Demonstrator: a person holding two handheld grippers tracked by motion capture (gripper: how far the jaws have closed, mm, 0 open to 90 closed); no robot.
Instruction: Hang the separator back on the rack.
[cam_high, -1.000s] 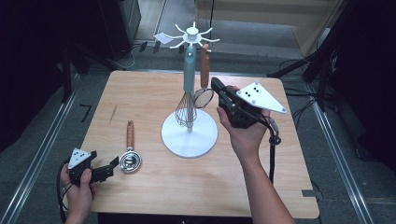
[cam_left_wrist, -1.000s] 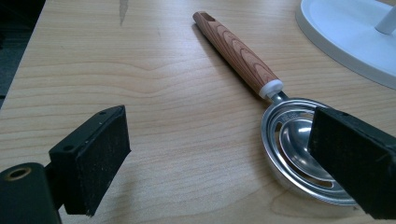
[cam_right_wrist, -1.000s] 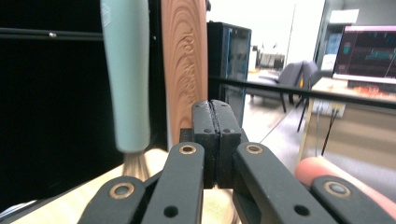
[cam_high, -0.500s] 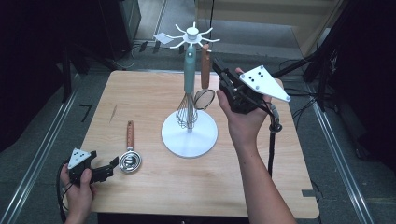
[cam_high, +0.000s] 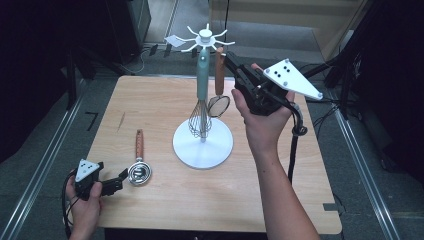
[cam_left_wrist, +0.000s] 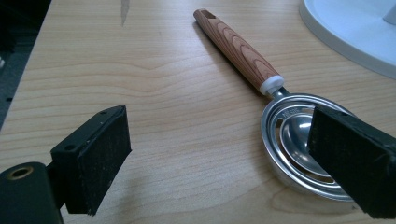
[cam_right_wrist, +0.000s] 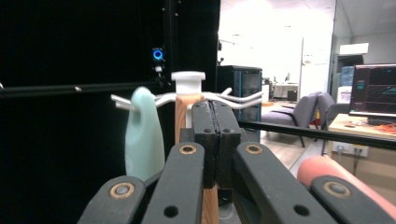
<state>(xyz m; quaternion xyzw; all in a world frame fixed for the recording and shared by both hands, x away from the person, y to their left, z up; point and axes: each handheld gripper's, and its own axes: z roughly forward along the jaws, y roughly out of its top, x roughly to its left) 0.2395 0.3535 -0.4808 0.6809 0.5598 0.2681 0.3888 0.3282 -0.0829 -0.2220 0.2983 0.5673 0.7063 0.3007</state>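
Since the earlier frames, the right gripper (cam_high: 235, 67) had risen from beside the whisk's wires to the level of the wooden handle near the top of the rack (cam_high: 202, 37), while the left gripper (cam_high: 119, 179) had kept its place at the worktop's (cam_high: 165, 200) near left corner.

From the high view, the right gripper's tips lay against the strainer's (cam_high: 219, 85) wooden handle, which hung beside the whisk (cam_high: 201, 95) on the white rack; whether the jaws clasped that handle could not be told from there. The right gripper view settled more: its jaws (cam_right_wrist: 216, 140) were pressed together with no gap, and the wooden handle (cam_right_wrist: 183, 116) stood just behind and left of them, not between the pads. That view also showed the whisk's pale green handle (cam_right_wrist: 144, 135) further left and the rack's cap and arms (cam_right_wrist: 188, 81) above.

The left gripper view showed what the high view left small: its jaws stood wide apart and held nothing, with the right pad (cam_left_wrist: 355, 168) over the edge of the metal bowl of a wooden-handled spoon (cam_left_wrist: 289, 135) lying flat on the worktop. The rack's white base (cam_left_wrist: 355, 32) showed at the upper right.
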